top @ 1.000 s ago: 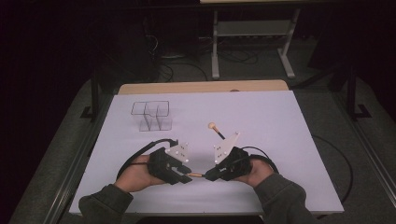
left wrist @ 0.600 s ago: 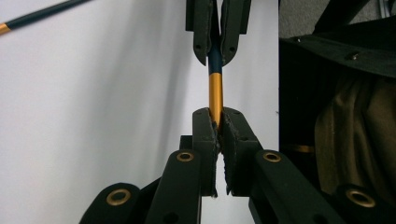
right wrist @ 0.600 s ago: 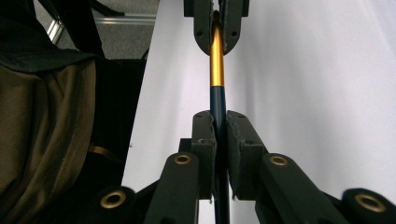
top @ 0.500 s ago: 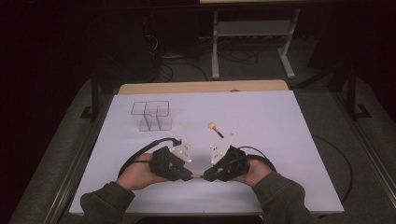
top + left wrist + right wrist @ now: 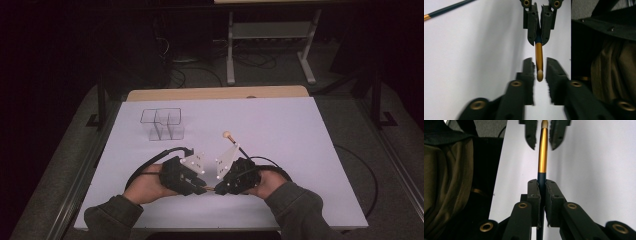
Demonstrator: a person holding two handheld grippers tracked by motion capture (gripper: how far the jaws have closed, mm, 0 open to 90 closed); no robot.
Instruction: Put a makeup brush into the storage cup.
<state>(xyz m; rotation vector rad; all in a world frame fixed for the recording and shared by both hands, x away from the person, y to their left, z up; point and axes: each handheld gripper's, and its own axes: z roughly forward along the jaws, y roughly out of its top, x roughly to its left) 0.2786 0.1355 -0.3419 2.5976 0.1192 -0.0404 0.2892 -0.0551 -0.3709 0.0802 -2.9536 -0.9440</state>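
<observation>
Between the two hand-held grippers: a thin brush (image 5: 542, 150) with a gold ferrule, a pale tip and a dark handle, held level just above the table (image 5: 300, 150).
Right hand-held gripper (image 5: 541, 192): jaws closed tight on the brush's dark handle, just behind the gold ferrule.
Left hand-held gripper (image 5: 539, 70): jaws narrowly parted either side of the pale brush tip, not yet pressing it.
Beyond the right hand-held gripper: a second brush (image 5: 235, 142) lies on the table, pale tip pointing away.
Ahead of the left hand-held gripper: a clear divided holder (image 5: 162, 124), well apart.
Handling: likely light, stiff and slim, and the smooth ferrule may slip; better to grip the ferrule or handle than the soft tip.
</observation>
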